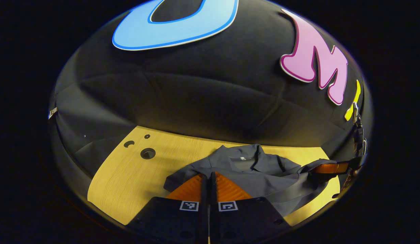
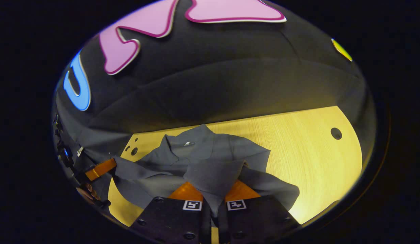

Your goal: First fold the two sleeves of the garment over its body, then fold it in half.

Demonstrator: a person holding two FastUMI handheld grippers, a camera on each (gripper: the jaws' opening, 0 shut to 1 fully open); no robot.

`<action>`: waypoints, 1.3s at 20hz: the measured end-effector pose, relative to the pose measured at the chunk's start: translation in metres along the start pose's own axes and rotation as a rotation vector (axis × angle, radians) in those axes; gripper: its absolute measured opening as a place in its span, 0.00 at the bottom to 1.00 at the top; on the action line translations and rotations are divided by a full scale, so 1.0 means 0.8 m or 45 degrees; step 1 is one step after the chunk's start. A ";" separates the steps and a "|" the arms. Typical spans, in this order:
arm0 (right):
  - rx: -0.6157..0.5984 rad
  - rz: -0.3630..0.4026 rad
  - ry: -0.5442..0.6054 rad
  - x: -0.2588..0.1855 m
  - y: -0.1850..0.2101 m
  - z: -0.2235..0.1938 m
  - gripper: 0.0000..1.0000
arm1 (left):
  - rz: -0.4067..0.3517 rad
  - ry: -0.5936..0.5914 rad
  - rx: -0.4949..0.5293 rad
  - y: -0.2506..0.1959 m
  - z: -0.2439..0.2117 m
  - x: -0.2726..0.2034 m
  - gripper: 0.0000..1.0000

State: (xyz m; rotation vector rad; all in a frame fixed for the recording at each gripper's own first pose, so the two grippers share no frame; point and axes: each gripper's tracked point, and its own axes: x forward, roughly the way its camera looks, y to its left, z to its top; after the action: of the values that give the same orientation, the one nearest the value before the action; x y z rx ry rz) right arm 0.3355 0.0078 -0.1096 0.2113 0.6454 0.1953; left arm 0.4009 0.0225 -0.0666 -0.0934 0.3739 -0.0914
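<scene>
A dark grey shirt [image 1: 261, 176] lies rumpled on the pale wood surface [image 1: 128, 176], its collar toward the black cloth wall. A small white tag sits inside the collar; it is too small to read.

In the left gripper view, the left tool [image 1: 208, 184] has its orange fingers [image 1: 188, 189] drawn together with only a thin dark gap between them, at the shirt's near edge; whether any cloth is caught between them cannot be told. Each finger base carries a small black-and-white square marker. At the right edge of this view, the right tool [image 1: 327, 168] shows an orange finger at the end of a sleeve.

In the right gripper view, the right tool [image 2: 213, 193] is clenched on a fold of the shirt [image 2: 210, 159]: cloth runs down between the two orange fingers [image 2: 242, 191] and drapes over them. The same square markers sit on its base. The left tool [image 2: 101, 169] shows at the left edge, an orange finger against the shirt's far side, with part of a hand [image 2: 86, 195] below it.

The surface [image 2: 315, 159] lies bare to the right of the shirt, up to its curved edge, with one round hole [image 2: 336, 133] there. Several smaller holes [image 1: 147, 153] sit near the wall on the other side, where wood also lies open beside the shirt.
</scene>
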 end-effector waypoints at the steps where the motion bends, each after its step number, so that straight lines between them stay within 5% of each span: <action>1: 0.044 -0.011 0.018 0.007 -0.005 -0.002 0.08 | 0.003 0.008 0.014 -0.001 -0.002 0.007 0.09; 2: 0.082 -0.016 0.038 0.014 -0.006 -0.005 0.24 | 0.019 0.011 0.026 0.001 -0.004 0.011 0.13; 3: 0.103 -0.024 0.043 0.014 -0.010 -0.006 0.24 | 0.035 0.004 0.034 0.003 -0.003 0.011 0.15; 4: 0.114 -0.015 0.034 0.013 -0.008 -0.003 0.57 | 0.055 -0.010 0.043 0.005 0.001 0.011 0.26; 7: 0.106 -0.046 -0.049 -0.002 -0.014 0.021 0.98 | 0.074 -0.078 0.047 0.010 0.021 -0.004 0.61; 9: 0.113 -0.051 -0.088 -0.022 -0.017 0.034 0.98 | 0.086 -0.096 0.053 0.014 0.029 -0.024 0.89; 10: 0.098 -0.058 -0.105 -0.033 -0.020 0.039 0.98 | 0.099 -0.108 0.052 0.018 0.034 -0.035 0.92; 19: -0.063 -0.155 -0.309 -0.161 -0.020 0.042 0.99 | 0.125 -0.282 -0.026 0.034 0.072 -0.181 0.95; 26: -0.108 -0.144 -0.417 -0.259 0.003 -0.012 0.99 | 0.201 -0.524 0.079 0.041 0.061 -0.322 0.95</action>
State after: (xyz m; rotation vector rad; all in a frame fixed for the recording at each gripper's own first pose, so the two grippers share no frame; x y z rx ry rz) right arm 0.1675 -0.0389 0.0020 0.1207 0.3215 0.0759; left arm 0.1826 0.0862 0.0680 -0.0193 -0.0338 0.0728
